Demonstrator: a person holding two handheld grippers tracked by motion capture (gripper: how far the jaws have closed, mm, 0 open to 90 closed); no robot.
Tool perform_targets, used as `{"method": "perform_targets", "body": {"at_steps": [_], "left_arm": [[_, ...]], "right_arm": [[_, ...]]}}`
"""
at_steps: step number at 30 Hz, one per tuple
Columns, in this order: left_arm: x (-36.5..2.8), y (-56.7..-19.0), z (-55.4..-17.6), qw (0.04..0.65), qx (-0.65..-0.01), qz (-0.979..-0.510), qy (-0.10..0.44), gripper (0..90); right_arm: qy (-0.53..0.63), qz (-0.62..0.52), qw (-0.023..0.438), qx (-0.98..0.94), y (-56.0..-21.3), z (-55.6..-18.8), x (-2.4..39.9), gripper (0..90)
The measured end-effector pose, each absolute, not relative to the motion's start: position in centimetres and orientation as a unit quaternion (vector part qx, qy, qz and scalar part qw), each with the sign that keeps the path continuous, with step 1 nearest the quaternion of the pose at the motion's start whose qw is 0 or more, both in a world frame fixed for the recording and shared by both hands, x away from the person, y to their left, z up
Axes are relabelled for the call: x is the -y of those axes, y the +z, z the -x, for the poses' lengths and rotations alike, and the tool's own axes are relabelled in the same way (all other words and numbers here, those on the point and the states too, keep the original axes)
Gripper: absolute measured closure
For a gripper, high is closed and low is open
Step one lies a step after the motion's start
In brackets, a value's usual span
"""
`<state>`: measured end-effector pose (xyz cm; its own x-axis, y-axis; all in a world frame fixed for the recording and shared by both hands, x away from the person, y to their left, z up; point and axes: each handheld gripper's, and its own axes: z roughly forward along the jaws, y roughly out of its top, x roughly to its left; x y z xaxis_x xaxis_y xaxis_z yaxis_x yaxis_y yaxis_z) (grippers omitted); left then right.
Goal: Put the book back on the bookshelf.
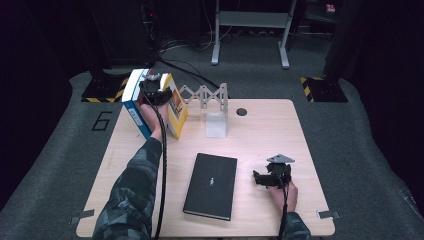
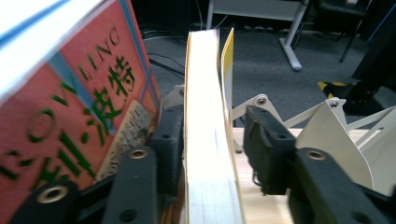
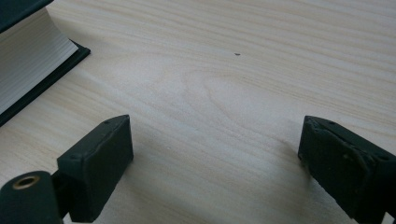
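Pale wood-grain table [image 1: 280,135], dark carpet around it; items listed from my side outward.

Item 1, right gripper [image 1: 270,178]: resting low at the table's near right, jaws wide apart with bare wood between them. Holds nothing.

Item 2, black book [image 1: 211,185]: lying flat just beside the right gripper, cover up, white page block facing that gripper's camera. Untouched.

Item 3, left gripper [image 2: 212,154]: reached to the far left corner, jaws standing either side of the yellow book [image 2: 205,140]. A gap shows at the right pad; the left jaw sits close against the cover, though I cannot tell whether it presses. I judge the grip released.

Item 4, yellow book: upright on its edge, leaning slightly, just beside the blue-and-red book [image 2: 70,93], which tilts toward it. Paperback, so I judge it moderately light, with a slick cover and a page block that flexes. Best hold: across the whole thickness, low and toward the spine, so that the pages do not fan.

Item 5, grey folding rack [image 1: 207,97]: standing beyond the books, with a pale upright divider [image 1: 216,125] in front.
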<state>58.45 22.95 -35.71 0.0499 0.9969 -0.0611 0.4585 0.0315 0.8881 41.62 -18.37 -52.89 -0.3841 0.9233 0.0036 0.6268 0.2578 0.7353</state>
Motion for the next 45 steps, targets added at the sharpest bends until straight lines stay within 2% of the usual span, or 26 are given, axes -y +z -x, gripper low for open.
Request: {"method": "perform_targets", "body": {"at_steps": [7,17,23,34,45], "left_arm": [[-23.0,-34.7,-56.8,0.383,-0.591,-0.622,0.343,38.7],[-23.2,-34.2,-52.7,0.400,-0.561,-0.643,0.334,21.9],[-23.2,-34.8,-50.3,0.411,-0.535,-0.667,0.315,17.2],[-23.1,-38.1,-46.7,0.402,-0.509,-0.709,0.277,11.8],[-23.8,-42.4,-44.1,0.366,-0.504,-0.740,0.255,5.3]], "right_arm": [[0.335,-0.509,0.221,-0.761,-52.9,-41.6,18.4,9.4],[0.335,-0.509,0.222,-0.761,-52.9,-41.6,18.4,9.4],[0.335,-0.509,0.221,-0.761,-52.9,-41.6,18.4,9.5],[0.335,-0.510,0.222,-0.761,-52.9,-41.6,18.4,9.5],[0.338,-0.510,0.221,-0.760,-52.9,-41.5,18.4,10.1]]}}
